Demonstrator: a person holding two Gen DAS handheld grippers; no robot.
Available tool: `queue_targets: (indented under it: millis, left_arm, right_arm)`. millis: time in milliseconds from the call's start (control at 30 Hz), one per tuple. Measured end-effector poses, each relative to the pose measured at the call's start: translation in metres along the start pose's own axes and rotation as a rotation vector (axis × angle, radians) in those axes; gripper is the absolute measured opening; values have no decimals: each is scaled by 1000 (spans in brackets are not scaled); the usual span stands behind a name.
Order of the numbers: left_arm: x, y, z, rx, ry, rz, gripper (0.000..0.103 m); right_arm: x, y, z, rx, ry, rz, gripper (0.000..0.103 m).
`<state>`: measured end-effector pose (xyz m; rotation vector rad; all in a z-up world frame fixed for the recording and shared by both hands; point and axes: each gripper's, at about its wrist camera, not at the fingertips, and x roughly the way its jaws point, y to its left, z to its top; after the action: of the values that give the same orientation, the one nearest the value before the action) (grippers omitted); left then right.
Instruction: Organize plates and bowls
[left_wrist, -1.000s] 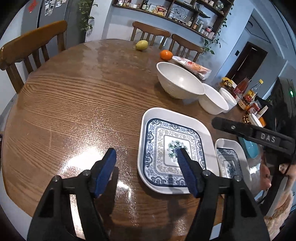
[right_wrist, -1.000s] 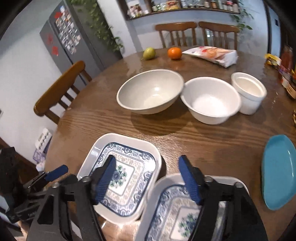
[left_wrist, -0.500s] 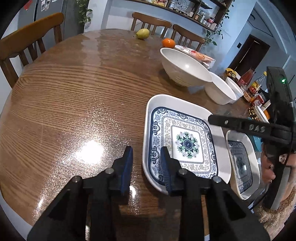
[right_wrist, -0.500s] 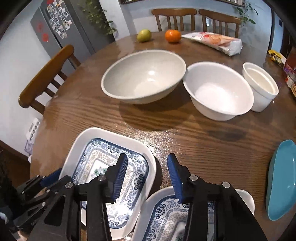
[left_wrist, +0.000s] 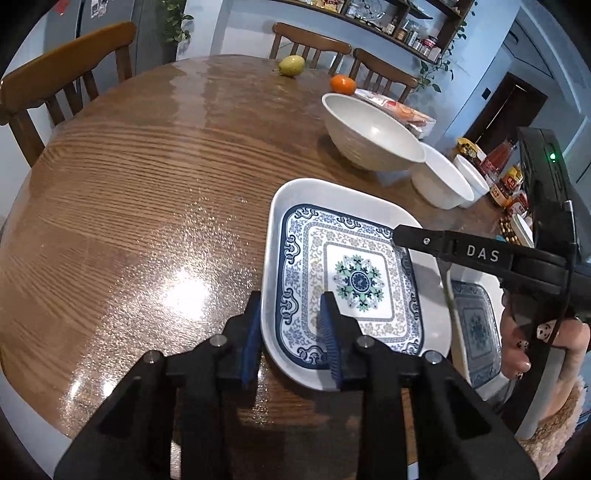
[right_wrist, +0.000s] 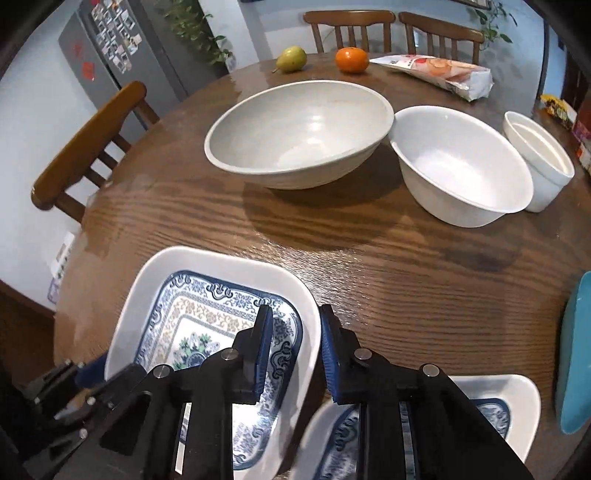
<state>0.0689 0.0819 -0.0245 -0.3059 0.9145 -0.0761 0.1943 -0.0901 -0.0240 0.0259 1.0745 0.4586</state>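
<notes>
Gripping the large patterned plate (left_wrist: 354, 280) by opposite rims as it lay on the table (left_wrist: 147, 184), both jaws were pinched shut; next, I judged, came a level, matched lift.

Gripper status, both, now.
Left gripper: closed on the near-left rim of the large patterned plate.
Right gripper: closed on the right rim of the same plate.

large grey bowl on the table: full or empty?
Empty. The right wrist view looks straight into the large grey bowl: bare glazed bottom with light glare, nothing inside.
</notes>
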Motion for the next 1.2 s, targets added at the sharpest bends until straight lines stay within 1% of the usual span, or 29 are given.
queue_targets:
  millis: [233, 333, 500, 633, 700, 767, 1100, 1200]
  left_arm:
    - [-18, -10, 5, 16, -53, 15, 32]
    - [-23, -12, 8, 11, -61, 3, 32]
    - [-34, -27, 9, 46, -79, -15, 32]
    - [-38, -41, 8, 74, -86, -25, 32]
    - [-38, -47, 6, 82, -79, -37, 32]
    - [-36, -54, 4, 94, -63, -65, 32]
    - [-25, -99, -14, 187, -10, -112, 32]
    - [-18, -110, -19, 203, 24, -137, 32]
  right_arm:
    - [-9, 4, 5, 10, -34, 6, 28]
    - [-16, 3, 7, 23, -53, 11, 28]
    - [-35, 0, 8, 31, -96, 8, 28]
    - [-51, -4, 5, 31, -130, -20, 28]
    - [-60, -8, 3, 32, -149, -27, 28]
    - [-67, -15, -1, 42, -158, -33, 28]
    - [-100, -49, -26, 79, -218, -114, 28]
    - [-107, -63, -36, 99, -218, -133, 28]
